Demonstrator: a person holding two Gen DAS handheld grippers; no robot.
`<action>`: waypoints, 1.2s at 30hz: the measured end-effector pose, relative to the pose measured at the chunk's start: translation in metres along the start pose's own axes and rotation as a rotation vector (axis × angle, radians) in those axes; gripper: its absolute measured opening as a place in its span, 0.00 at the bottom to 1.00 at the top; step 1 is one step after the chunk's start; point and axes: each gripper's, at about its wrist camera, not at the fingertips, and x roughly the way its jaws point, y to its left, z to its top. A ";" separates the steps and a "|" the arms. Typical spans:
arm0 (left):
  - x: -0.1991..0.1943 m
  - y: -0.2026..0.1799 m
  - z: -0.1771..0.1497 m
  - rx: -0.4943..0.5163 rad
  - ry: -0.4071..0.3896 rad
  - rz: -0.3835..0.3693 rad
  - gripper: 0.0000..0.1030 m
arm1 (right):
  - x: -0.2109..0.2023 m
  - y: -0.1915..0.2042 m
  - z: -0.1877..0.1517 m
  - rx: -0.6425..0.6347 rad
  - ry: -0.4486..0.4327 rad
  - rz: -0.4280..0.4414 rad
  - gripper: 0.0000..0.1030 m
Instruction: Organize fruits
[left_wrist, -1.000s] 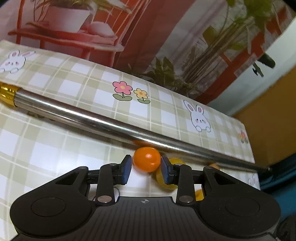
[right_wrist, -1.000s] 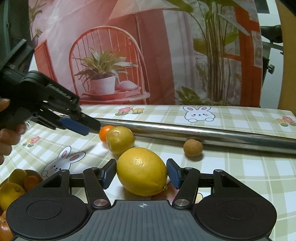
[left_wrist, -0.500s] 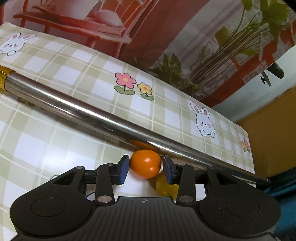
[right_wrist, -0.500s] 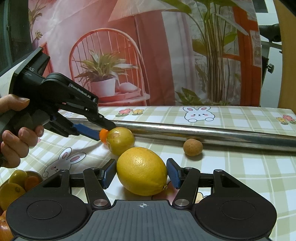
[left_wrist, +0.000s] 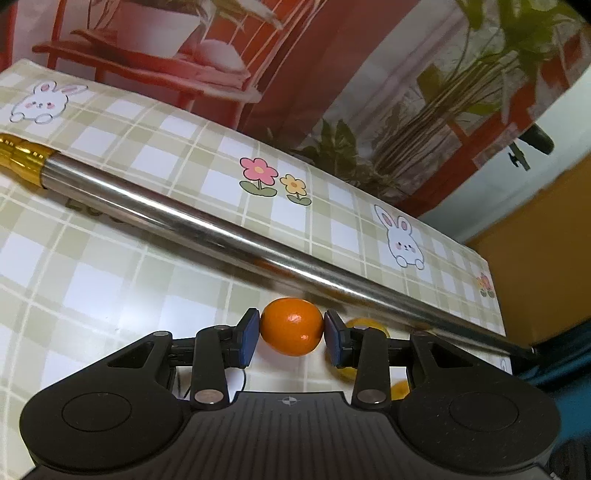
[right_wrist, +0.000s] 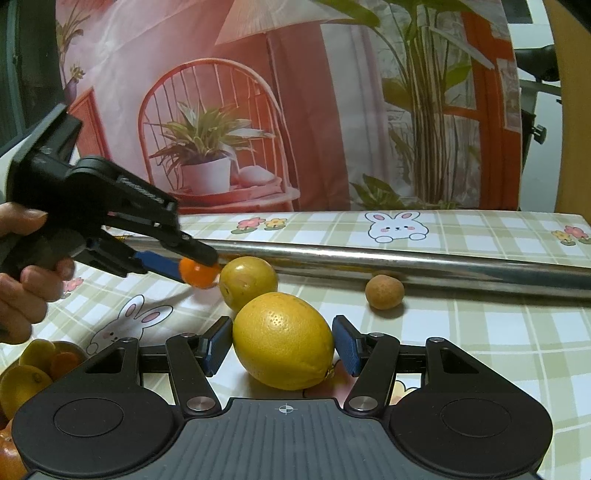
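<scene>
Small orange (left_wrist: 291, 326): pinched across its width in my left hand-held gripper (left_wrist: 291, 332), just before the steel pole (left_wrist: 229, 236).
Lemon (right_wrist: 283, 341): between my right hand-held gripper's (right_wrist: 281, 347) pads, contact unclear.

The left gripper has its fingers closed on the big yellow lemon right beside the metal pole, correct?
Not the lemon. The left wrist view shows the left gripper closed on the small orange fruit beside the metal pole. The lemon sits between the right gripper's fingers.

The table holds one small orange (right_wrist: 197, 274), one yellow-green fruit (right_wrist: 248, 282), one lemon (right_wrist: 283, 350), one brown fruit (right_wrist: 384, 291), one steel tube (right_wrist: 369, 258), and at least four fruits in the near-left bowl (right_wrist: 70, 346).
</scene>
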 end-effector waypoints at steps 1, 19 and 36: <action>-0.005 0.000 -0.002 0.012 -0.004 -0.002 0.39 | 0.000 0.000 0.000 0.002 0.000 0.001 0.54; -0.117 0.005 -0.057 0.148 -0.102 -0.062 0.39 | 0.003 0.002 -0.005 -0.003 0.011 -0.008 0.52; -0.179 0.033 -0.126 0.145 -0.123 -0.047 0.39 | -0.027 0.015 -0.022 0.036 -0.001 0.026 0.52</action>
